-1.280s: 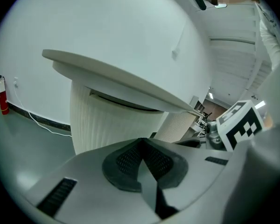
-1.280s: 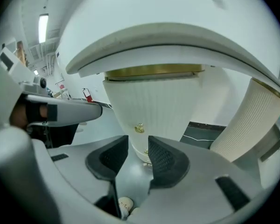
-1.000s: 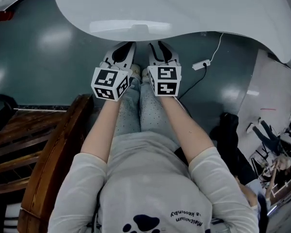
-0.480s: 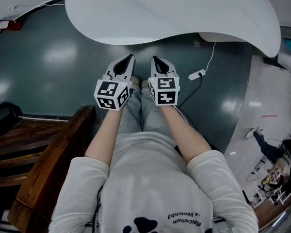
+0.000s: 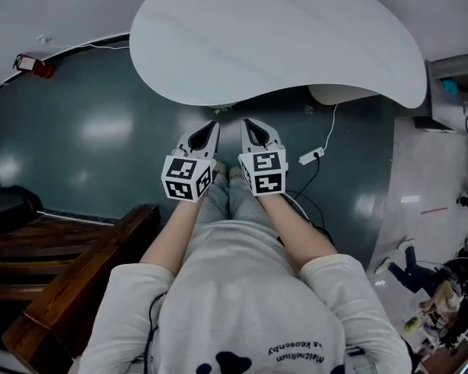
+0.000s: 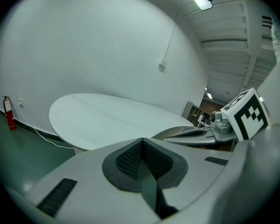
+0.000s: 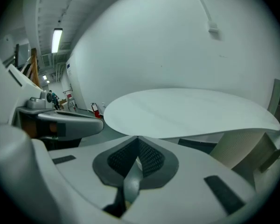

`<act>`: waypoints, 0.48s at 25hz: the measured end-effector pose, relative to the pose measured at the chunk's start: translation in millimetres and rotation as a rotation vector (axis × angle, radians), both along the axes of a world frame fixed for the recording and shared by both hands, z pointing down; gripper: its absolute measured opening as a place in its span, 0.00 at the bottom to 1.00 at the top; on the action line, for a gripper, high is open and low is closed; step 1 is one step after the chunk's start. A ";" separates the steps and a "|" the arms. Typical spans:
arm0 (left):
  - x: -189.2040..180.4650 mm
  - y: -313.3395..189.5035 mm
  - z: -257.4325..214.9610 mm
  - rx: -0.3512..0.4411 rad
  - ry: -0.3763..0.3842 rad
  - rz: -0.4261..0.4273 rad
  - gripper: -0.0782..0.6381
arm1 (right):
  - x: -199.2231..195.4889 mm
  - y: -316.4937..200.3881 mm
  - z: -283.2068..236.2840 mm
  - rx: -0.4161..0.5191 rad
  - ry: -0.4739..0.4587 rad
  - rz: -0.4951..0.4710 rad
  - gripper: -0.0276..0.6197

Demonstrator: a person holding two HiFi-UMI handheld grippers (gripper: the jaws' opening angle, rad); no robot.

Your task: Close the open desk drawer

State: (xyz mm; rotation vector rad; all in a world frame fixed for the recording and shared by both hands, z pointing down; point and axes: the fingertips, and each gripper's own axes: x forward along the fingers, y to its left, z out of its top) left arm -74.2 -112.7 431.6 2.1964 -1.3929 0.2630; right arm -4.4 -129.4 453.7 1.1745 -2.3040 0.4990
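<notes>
White desk top (image 5: 281,37) fills the upper part of the head view, a broad rounded slab over dark green floor (image 5: 86,131), and both grippers are up side by side in front of its near edge. Left gripper (image 5: 211,126): tongs pressed together, ribbed pads meeting on a line, nothing between them. Right gripper (image 5: 248,123): same story, tongs clamped flat on each other, empty. The two sit close with a narrow gap between them, noses aimed at the desk top and tipped down, marker cubes (image 5: 187,179) facing the camera, all of it over the person's legs (image 5: 230,197). In the left gripper view the right one shows at the right edge. In the right gripper view the left one lies at the left, and the desk top spreads ahead of both. A cream pedestal (image 5: 339,93) peeks from under the top on the right. The drawer? It can't be made out in any view; the top hides what lies beneath it. Off to the left, a brown wooden bench (image 5: 70,279). A white power strip (image 5: 310,157) with its cord lies on the floor just right of the right gripper, and a red extinguisher (image 5: 31,65) sits by the wall
</notes>
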 end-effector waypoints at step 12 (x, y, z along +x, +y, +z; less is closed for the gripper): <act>10.5 5.1 -64.5 0.085 -0.041 0.013 0.12 | 8.7 -0.8 -69.4 0.107 -0.025 -0.015 0.07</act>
